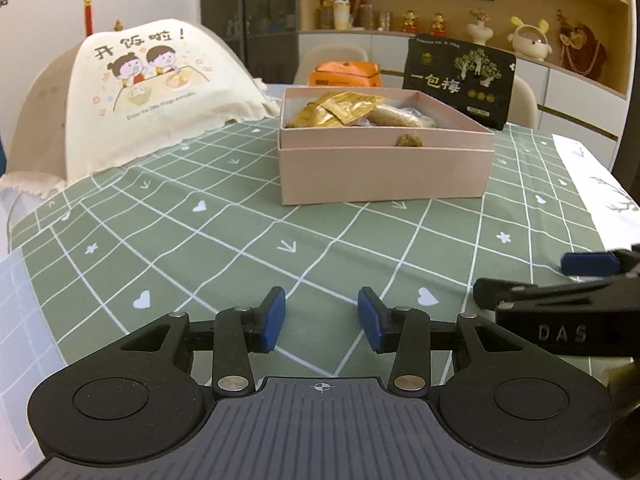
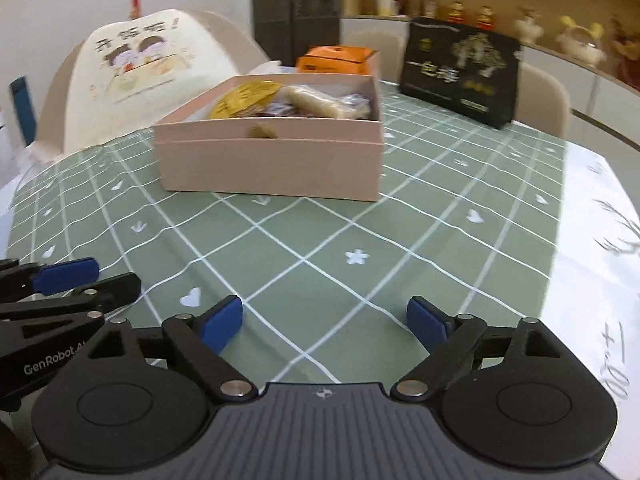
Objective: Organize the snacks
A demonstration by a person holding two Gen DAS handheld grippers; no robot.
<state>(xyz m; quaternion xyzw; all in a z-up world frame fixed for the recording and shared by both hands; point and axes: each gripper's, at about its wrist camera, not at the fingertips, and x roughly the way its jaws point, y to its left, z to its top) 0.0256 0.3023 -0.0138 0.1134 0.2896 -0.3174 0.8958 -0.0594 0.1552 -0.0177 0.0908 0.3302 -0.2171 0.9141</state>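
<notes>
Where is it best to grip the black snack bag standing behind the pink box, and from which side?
Probably the top edge of the black snack bag, coming from above: it stands upright, thin there, and the pink box blocks its lower front.

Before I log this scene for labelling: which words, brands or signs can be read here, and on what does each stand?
"开饭啦!" on the cream chair cover; the small English line beneath is too small to read.
"一包梅" on the black snack bag; its other print is too small.
"DAS" on the right gripper body.
"GenRobot.AI" on the left gripper body.
Print on the orange package and gold wrappers is unreadable.
</notes>
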